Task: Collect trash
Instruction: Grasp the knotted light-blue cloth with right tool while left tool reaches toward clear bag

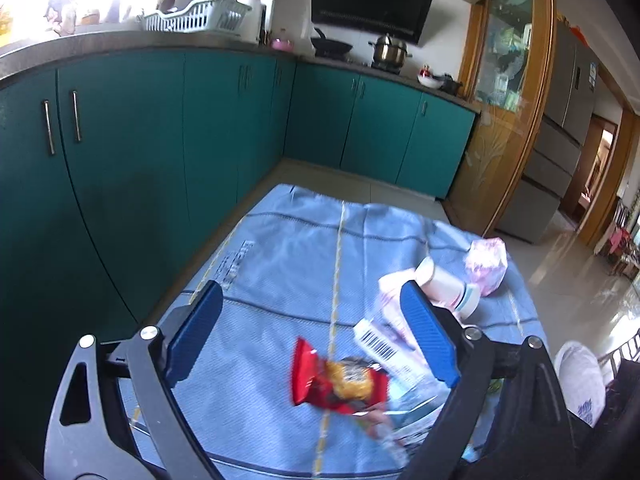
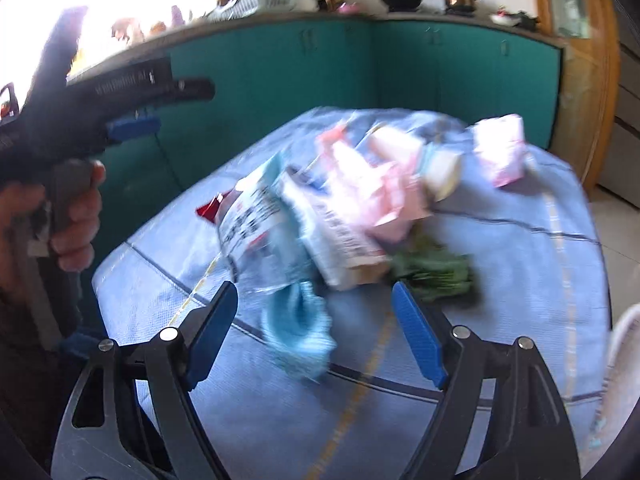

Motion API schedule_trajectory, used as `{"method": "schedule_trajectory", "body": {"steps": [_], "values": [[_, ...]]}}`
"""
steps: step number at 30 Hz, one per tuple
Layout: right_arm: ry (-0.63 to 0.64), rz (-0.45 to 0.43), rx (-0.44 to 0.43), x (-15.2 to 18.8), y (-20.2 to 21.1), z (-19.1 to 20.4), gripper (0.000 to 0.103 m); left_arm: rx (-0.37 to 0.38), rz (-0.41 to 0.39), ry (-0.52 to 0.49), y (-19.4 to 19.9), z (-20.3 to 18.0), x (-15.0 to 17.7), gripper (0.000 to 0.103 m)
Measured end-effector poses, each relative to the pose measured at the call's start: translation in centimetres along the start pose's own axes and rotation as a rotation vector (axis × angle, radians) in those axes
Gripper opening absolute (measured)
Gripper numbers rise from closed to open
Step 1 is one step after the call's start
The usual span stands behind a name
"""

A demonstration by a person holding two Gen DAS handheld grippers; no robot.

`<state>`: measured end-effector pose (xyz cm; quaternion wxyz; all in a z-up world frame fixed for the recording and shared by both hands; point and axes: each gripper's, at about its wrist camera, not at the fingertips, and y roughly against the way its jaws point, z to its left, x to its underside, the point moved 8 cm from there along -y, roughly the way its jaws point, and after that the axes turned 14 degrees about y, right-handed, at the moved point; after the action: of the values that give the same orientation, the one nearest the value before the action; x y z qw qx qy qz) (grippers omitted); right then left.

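Jaws wide apart on both tools, nothing held in either one. From where I stand, the left gripper [image 1: 312, 320] hangs over the near edge of the trash heap, with a red snack wrapper [image 1: 336, 380] lying flat between its blue pads and a barcoded white packet [image 1: 384, 346] just beside the right-hand pad. The right gripper [image 2: 314, 320] looks at the same heap from the other side: a crumpled blue piece [image 2: 298, 332] sits nearest its opening, and behind it are a printed plastic bag [image 2: 260, 224], a pink wrapper [image 2: 372, 192] and some green leafy scraps [image 2: 432, 272]. Farther back lie a tipped white paper cup [image 1: 448, 284] and a pink-patterned wad [image 1: 486, 266]. All of it rests on a blue cloth [image 1: 280, 256] spread over the surface, with teal cabinets [image 1: 160, 128] beyond.

My guess is the step in hand is picking the first piece. The red wrapper looks thin and flat, so the left tool would do best to come down low, pads straddling a raised crinkle, then close firmly; a shallow pinch would likely slip off or snag the cloth. The right view is smeared, so settling that tool first before going for the blue piece seems wise.
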<state>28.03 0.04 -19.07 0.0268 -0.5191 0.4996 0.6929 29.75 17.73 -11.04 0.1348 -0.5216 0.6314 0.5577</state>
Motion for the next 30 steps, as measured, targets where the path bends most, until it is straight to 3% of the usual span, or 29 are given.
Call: {"method": "schedule_trajectory", "body": {"steps": [2,4,7,9,17,21,24,26,28,30], "values": [[0.018,0.046,-0.012,0.3,-1.7,1.0,0.067,0.010,0.015,-0.015,-0.2,0.0,0.4,0.091],[0.022,0.080,-0.033,0.7,-2.7,1.6,0.039,0.023,0.033,-0.035,-0.5,-0.3,0.9,0.091],[0.030,0.099,-0.051,1.2,-3.1,2.0,0.013,0.037,0.040,-0.067,-0.5,-1.1,1.6,0.091],[0.006,0.079,-0.085,1.3,-2.0,1.6,0.008,0.044,0.034,-0.099,-0.4,-1.8,1.9,0.091],[-0.080,-0.084,-0.024,1.7,6.4,-3.9,0.007,0.045,0.054,-0.180,-1.2,-3.1,3.4,0.092],[-0.178,-0.103,0.072,3.1,8.8,-8.3,0.007,0.059,0.075,-0.182,-1.4,-3.4,3.7,0.092],[-0.230,-0.106,0.064,4.0,9.2,-9.5,0.007,0.071,0.081,-0.195,-1.3,-3.9,4.0,0.092],[-0.190,-0.085,0.048,4.0,8.5,-8.3,0.014,0.070,0.083,-0.201,-1.4,-4.1,4.2,0.093],[-0.135,-0.059,0.033,3.6,6.9,-6.5,0.035,0.062,0.080,-0.201,-1.4,-4.1,4.2,0.093],[-0.097,-0.043,0.011,3.0,5.5,-4.6,0.041,0.057,0.078,-0.187,-1.4,-3.8,4.1,0.093]]}}
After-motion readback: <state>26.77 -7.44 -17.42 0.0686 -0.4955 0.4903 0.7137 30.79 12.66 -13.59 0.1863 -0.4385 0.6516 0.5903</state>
